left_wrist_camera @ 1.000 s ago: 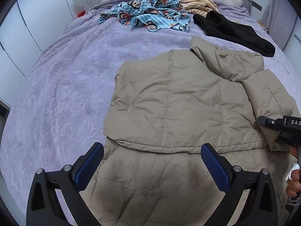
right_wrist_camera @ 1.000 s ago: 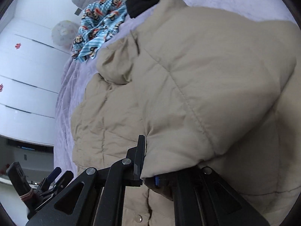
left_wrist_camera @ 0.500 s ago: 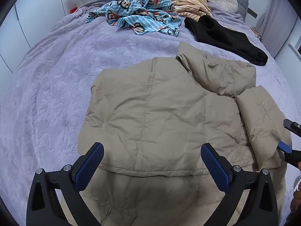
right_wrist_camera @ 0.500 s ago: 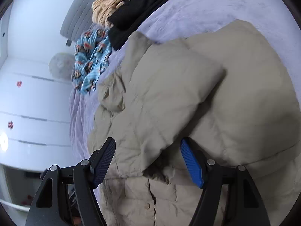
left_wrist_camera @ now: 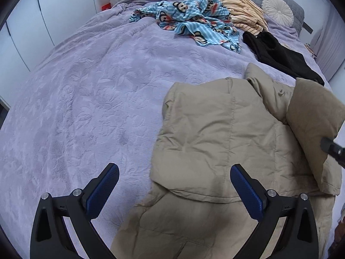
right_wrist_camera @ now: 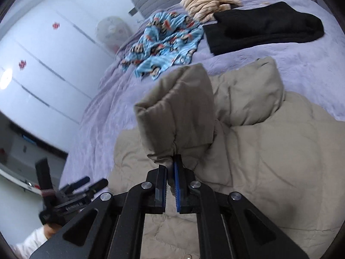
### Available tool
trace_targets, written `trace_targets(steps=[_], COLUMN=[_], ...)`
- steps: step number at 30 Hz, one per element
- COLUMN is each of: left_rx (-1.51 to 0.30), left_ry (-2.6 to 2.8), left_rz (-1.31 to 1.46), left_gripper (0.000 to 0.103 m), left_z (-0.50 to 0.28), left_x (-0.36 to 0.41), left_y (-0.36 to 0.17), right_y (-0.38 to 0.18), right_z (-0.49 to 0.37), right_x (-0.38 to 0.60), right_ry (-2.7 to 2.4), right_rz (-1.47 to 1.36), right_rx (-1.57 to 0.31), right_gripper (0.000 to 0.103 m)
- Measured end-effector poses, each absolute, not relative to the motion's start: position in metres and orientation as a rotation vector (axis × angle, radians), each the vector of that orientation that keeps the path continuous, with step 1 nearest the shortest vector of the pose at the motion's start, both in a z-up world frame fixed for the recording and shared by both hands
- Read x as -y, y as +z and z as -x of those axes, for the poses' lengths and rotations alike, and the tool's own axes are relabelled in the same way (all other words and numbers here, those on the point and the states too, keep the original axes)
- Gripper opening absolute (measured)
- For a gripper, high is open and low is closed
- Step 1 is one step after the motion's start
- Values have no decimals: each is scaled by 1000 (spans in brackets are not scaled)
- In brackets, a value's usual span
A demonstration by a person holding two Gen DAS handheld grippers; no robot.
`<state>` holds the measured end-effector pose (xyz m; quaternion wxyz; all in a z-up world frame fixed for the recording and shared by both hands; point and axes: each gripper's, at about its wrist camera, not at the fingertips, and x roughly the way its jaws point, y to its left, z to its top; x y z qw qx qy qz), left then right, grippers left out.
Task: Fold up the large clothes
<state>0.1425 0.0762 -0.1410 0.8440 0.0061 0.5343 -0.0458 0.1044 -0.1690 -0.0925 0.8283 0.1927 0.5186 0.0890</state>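
Note:
A beige puffer jacket (left_wrist_camera: 220, 142) lies spread on the purple bedspread (left_wrist_camera: 90, 99). My left gripper (left_wrist_camera: 174, 190) is open and empty, hovering above the jacket's left edge and the bed. My right gripper (right_wrist_camera: 170, 179) is shut on the cuff of the jacket's sleeve (right_wrist_camera: 179, 116) and holds it lifted above the jacket's body (right_wrist_camera: 269, 172). In the left wrist view the raised sleeve (left_wrist_camera: 312, 116) shows at the right, with a bit of the right gripper (left_wrist_camera: 332, 149) beside it. The left gripper (right_wrist_camera: 71, 196) shows at the lower left of the right wrist view.
A blue monkey-print garment (left_wrist_camera: 194, 19), a peach striped garment (left_wrist_camera: 243, 10) and a black garment (left_wrist_camera: 278, 51) lie near the head of the bed. A round white cushion (left_wrist_camera: 277, 9) rests against the grey headboard. White wardrobe doors (right_wrist_camera: 36, 64) stand to the left.
My right gripper was shut on the sleeve, opened, and has shut on its cuff again and lifted it. My left gripper has shifted left, past the jacket's edge, and stays open.

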Motion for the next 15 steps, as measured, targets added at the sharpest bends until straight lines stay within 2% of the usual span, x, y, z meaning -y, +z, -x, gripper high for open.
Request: trace_targets(steps=[1,2,6,11,15], left_rx=[-1132,-1137,-1151,-1160,-1217], left_ry=[-99,-108,-201,-398,-487], left_rz=[-17,-21,18,122,155], left_gripper=[103,103,103,103,103], left_z=[-143,-143,-140,-141,-157], left_x=[-77,-77,-65,-32,7], left_y=[-143,-146,-149,-144,-160], right_y=[-101,-112,-139,-123,-121], right_z=[-105,-105,-89,-54,-15], right_x=[161,155,158,202,255], right_ry=[202,215,200,155,83], right_rz=[-395,-393,-436,-545,-695], right_rx=[-1139,-1185,-1297,-1269,-1272], right_gripper=[9,14,56,57,59])
